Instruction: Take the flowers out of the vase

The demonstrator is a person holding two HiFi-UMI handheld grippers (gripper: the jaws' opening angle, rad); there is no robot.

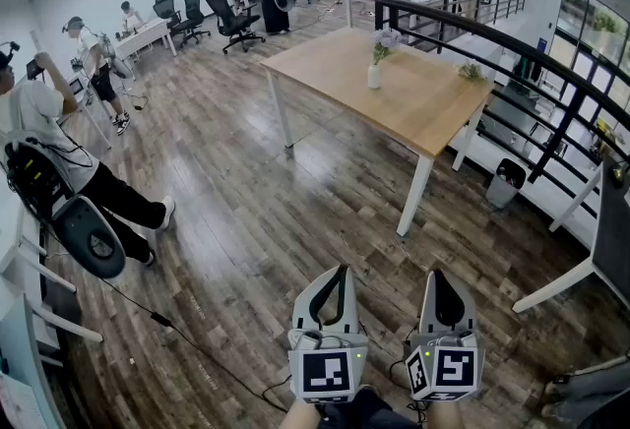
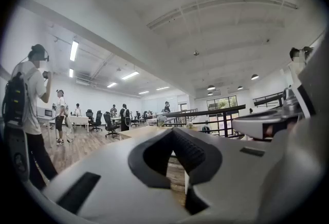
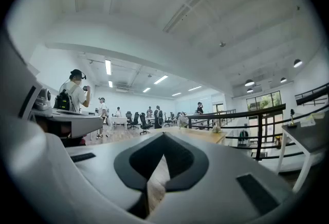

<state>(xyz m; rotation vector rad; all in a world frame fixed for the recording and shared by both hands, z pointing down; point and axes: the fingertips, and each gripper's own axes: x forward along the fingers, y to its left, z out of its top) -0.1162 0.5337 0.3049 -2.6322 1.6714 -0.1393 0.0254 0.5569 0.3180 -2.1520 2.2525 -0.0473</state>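
Grippers sit low at the near edge of the head view, side by side and level. The left gripper (image 1: pixel 342 275) has its jaws pressed together on nothing, and the right gripper (image 1: pixel 440 276) is the same. Beyond them lies dark wooden floor (image 1: pixel 246 220). Well apart from both, a wooden table (image 1: pixel 423 117) carries a small white vase (image 1: pixel 374 76), upright, with pale flowers (image 1: pixel 382 41) in it. A person (image 1: pixel 39 117) stands at the left.
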